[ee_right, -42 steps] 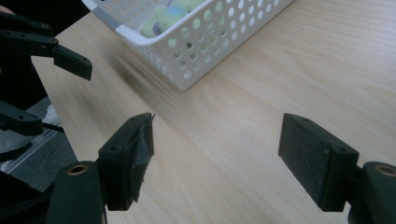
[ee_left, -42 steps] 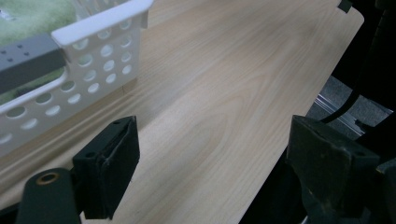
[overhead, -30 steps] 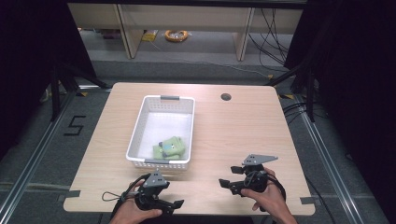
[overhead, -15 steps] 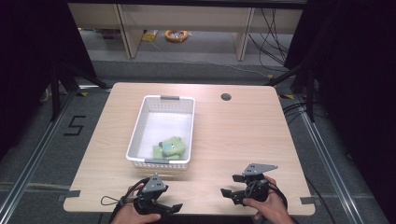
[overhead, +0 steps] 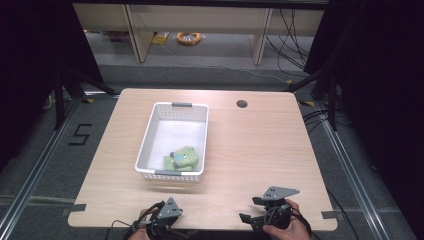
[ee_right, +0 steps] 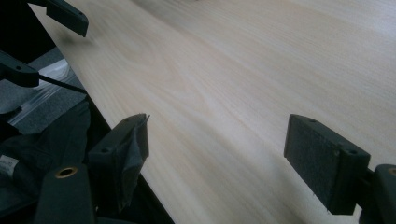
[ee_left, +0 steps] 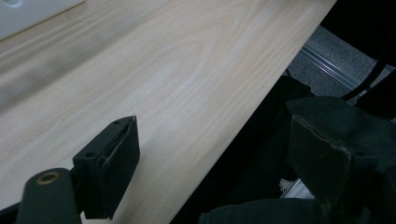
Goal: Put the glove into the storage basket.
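The green toy (overhead: 181,158) lies in the near end of the white basket (overhead: 150,131), its long axis slanting across the basket's width. Both claws sit at the bench's (overhead: 260,145) near edge, well apart from it: left claw (ee_left: 215,163) spread, right claw (ee_right: 217,156) spread, both empty

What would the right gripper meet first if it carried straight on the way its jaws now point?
Probably the left gripper. The right gripper, jaws open and empty, points low along the near edge of the table, and the left gripper's jaw shows ahead at that edge. Depth is unclear, so it might skim the bare wood first.
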A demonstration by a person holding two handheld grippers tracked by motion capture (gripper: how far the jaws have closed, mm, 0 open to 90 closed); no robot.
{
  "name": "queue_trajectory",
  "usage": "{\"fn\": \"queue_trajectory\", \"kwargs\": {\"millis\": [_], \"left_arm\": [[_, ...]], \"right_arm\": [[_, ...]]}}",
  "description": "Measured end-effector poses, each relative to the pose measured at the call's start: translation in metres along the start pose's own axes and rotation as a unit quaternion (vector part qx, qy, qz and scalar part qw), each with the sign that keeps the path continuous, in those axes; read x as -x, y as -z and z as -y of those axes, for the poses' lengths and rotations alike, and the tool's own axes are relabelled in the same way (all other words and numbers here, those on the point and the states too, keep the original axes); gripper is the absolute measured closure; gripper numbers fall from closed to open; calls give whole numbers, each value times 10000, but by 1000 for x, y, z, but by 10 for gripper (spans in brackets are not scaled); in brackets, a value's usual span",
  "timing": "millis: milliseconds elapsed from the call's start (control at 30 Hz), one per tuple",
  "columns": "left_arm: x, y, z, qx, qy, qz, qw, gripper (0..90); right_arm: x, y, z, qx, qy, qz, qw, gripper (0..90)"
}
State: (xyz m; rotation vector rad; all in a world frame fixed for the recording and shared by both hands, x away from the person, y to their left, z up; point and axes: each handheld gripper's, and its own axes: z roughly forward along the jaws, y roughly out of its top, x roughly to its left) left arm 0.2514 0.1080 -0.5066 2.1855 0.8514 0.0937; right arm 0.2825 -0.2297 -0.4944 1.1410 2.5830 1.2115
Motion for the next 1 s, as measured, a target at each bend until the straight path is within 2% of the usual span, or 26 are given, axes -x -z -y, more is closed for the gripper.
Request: {"fn": "queue_trajectory", "kwargs": {"millis": [33, 67, 100, 133, 167, 233, 267, 300, 333, 367, 400, 433, 467, 533, 600, 667, 700, 733, 767, 800, 833, 867, 900, 933, 967, 1000], "left_arm": [[2, 0, 0, 24, 27, 65, 10000, 171], [2, -1, 0, 32, -66, -12, 10000, 171], [2, 1, -1, 24, -116, 36, 9999, 171], [3, 1, -1, 95, -3, 43, 9999, 172], [2, 2, -1, 115, -20, -36, 9999, 174], [1, 3, -1, 178, -6, -6, 9998, 173], [0, 4, 0, 131, 57, -32, 9999, 173], [-1, 5, -1, 98, -32, -42, 9999, 173], [-1, 4, 0, 115, 67, -54, 9999, 173], [-2, 4, 0, 85, -1, -92, 9999, 173], [-2, 4, 0, 110, 16, -66, 9999, 173], [-2, 3, -1, 92, -58, -45, 9999, 173], [-2, 3, 0, 83, -56, -47, 9999, 173], [-2, 2, 0, 81, 54, -72, 9999, 173], [-1, 2, 0, 88, 41, -32, 9999, 173], [-3, 4, -1, 83, -70, -46, 9999, 173], [-3, 4, -1, 107, -51, -72, 9999, 173], [-3, 3, 0, 104, 66, -120, 9999, 173], [-4, 3, 0, 112, 36, -112, 9999, 173], [-5, 4, -1, 112, -37, -123, 9999, 173], [-4, 3, 0, 184, 53, -112, 9998, 173], [-5, 4, -1, 101, -45, -140, 9998, 173], [-5, 4, -1, 111, 5, -143, 9998, 173], [-5, 4, 0, 122, 81, -137, 9998, 173], [-6, 4, -1, 130, -10, -111, 9999, 173], [-7, 4, -1, 123, 76, -168, 9998, 173]], "right_arm": [[-1, 1, 2, 13, 68, 75, 9999, 229], [-1, 1, 2, -8, 91, 88, 9999, 228], [-1, 0, 3, -22, 136, -35, 9999, 226], [-3, 1, 4, -11, 117, 132, 9998, 221], [-3, 2, 6, 9, 148, 146, 9998, 220], [-4, 1, 7, -15, 110, 69, 9999, 220], [-4, 2, 7, -3, 192, 154, 9997, 219], [-5, 2, 8, 9, 188, 168, 9997, 217], [-5, 2, 8, 23, 162, 135, 9998, 215], [-4, 2, 8, -24, 204, 14, 9998, 215], [-5, 3, 8, -23, 128, 12, 9999, 215], [-5, 4, 9, 31, 184, 106, 9998, 214], [-4, 3, 9, 28, 192, 24, 9998, 214], [-4, 4, 9, -2, 200, 6, 9998, 213], [-4, 4, 9, 18, 200, 34, 9998, 213], [-5, 5, 10, 83, 196, 171, 9996, 213], [-5, 5, 10, 86, 196, 173, 9996, 213], [-5, 5, 10, 107, 194, 155, 9996, 213], [-4, 5, 9, 46, 231, 45, 9997, 212], [-4, 5, 9, 54, 232, 46, 9997, 211], [-4, 5, 9, 60, 238, 57, 9997, 212], [-5, 5, 10, 95, 223, 176, 9996, 211], [-5, 6, 10, 62, 185, 232, 9995, 210], [-4, 6, 10, 90, 203, 194, 9996, 209], [-4, 6, 10, 86, 187, 193, 9996, 209], [-3, 6, 10, 85, 210, 221, 9995, 209]]}}
